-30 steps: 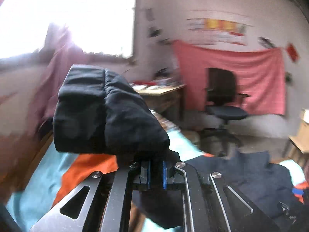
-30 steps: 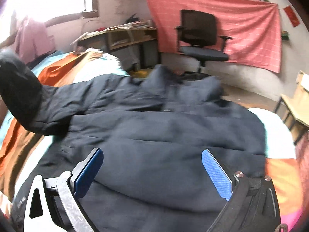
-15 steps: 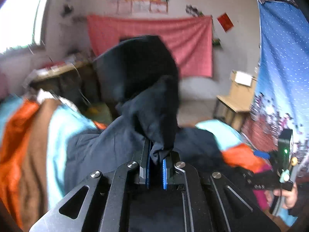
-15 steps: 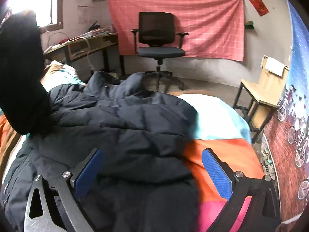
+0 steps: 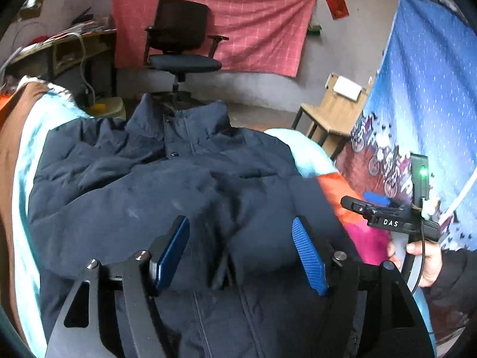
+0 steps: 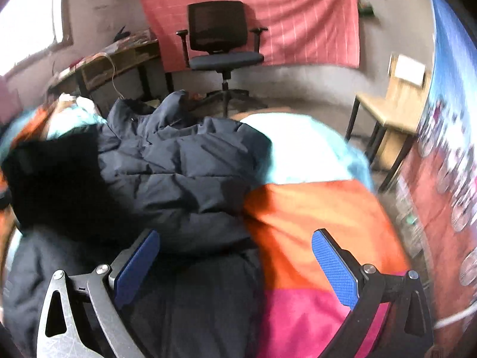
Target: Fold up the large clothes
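A dark navy padded jacket lies front up on a bed with a striped blanket, collar toward the far end. One sleeve is folded across the jacket's body. My left gripper hovers just over that sleeve's end; its jaws are opening, the cuff lies loose between the blue pads and neither presses on it. My right gripper stands open over the jacket's right edge and the orange blanket stripe, holding nothing. It also shows in the left wrist view, right gripper, held in a hand.
Beyond the bed's far end stand a black office chair, a cluttered desk at the left and a small wooden chair at the right. A blue patterned curtain hangs close along the right side. A red cloth covers the wall.
My left gripper swung the sleeve from the left across the jacket, came down and opened, leaving the sleeve on the body. My right gripper shifted right toward the jacket's edge, still open.
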